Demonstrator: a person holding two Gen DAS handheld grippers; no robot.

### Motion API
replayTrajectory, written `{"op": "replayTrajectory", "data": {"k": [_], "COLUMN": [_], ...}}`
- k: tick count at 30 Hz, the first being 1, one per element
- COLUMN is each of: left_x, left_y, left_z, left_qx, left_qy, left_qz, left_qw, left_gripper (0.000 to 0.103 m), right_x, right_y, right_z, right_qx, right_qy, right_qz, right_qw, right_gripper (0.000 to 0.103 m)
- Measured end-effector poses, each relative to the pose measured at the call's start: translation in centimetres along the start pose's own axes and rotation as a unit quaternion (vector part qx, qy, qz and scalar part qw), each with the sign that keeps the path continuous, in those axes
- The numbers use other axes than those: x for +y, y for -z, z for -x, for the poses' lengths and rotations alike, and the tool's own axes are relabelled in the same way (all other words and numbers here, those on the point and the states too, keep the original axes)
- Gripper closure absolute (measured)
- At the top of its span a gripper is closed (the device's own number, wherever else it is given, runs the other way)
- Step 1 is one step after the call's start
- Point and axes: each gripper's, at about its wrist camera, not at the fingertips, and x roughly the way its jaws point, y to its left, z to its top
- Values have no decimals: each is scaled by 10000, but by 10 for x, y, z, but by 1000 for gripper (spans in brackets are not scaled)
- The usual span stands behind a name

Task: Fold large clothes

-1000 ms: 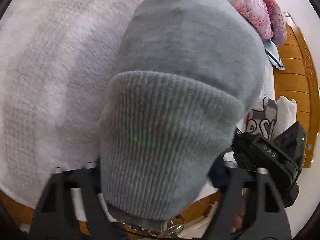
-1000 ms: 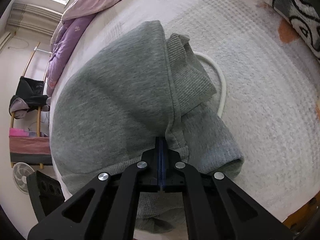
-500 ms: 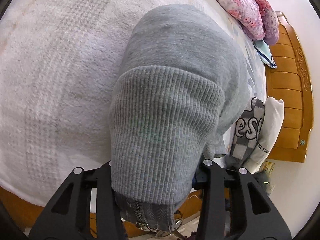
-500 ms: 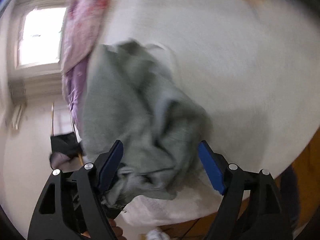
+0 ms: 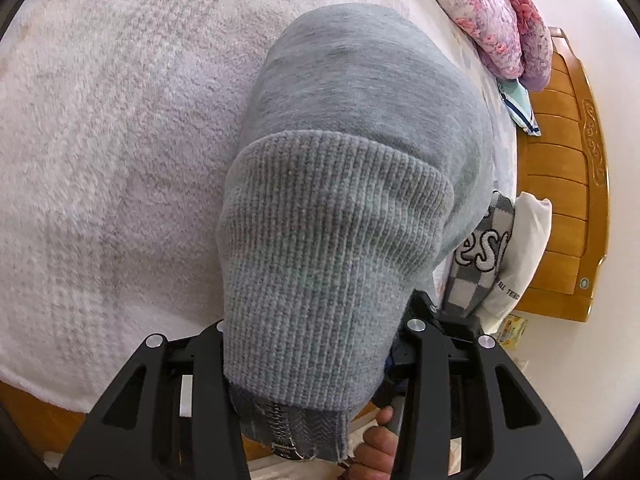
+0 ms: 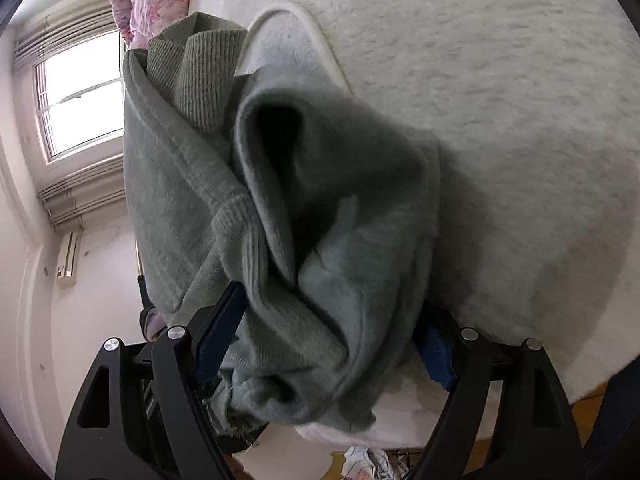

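A folded grey zip sweatshirt [image 5: 360, 128] lies on the white fleece blanket [image 5: 100, 140]. Its ribbed hem [image 5: 328, 264] fills the space between the wide-apart fingers of my left gripper [image 5: 316, 344]; the zipper end hangs below. In the right wrist view the same sweatshirt [image 6: 320, 208] is a thick bundle between the wide-apart blue pads of my right gripper [image 6: 324, 340]. Both grippers are clamped around the bundle from opposite sides. The fingertips are hidden by cloth.
A pink floral quilt [image 5: 496, 16] lies at the head of the bed by the wooden headboard [image 5: 564, 184]. Folded clothes [image 5: 496, 256], one checkered with lettering, are stacked to the right. A window [image 6: 80, 96] shows in the right wrist view.
My right gripper let go of the sweatshirt's edge, opened wide and swung round to enclose the bundle's side. My left gripper's fingers closed in somewhat on the hem.
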Motion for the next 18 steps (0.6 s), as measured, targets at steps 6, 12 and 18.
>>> {"op": "replayTrajectory", "data": {"k": [6, 12, 18], "left_x": [-27, -84, -169], "left_y": [7, 31, 66], "left_z": [9, 41, 59], "left_qx": [-165, -773, -1347], "left_qy": [-259, -146, 366], "left_qz": [-602, -1054, -1258], "left_qw": [9977, 9913, 9822], "left_gripper": [62, 62, 62], "right_x": [54, 135, 187], "right_y": [7, 15, 10], "right_z": [21, 66, 152], "right_qx": [-375, -742, -1086], "right_qy": [671, 1192, 1060], "right_qz": [1022, 2403, 3509], "right_qw": [9918, 9605, 9240], "right_gripper": [82, 84, 84]}}
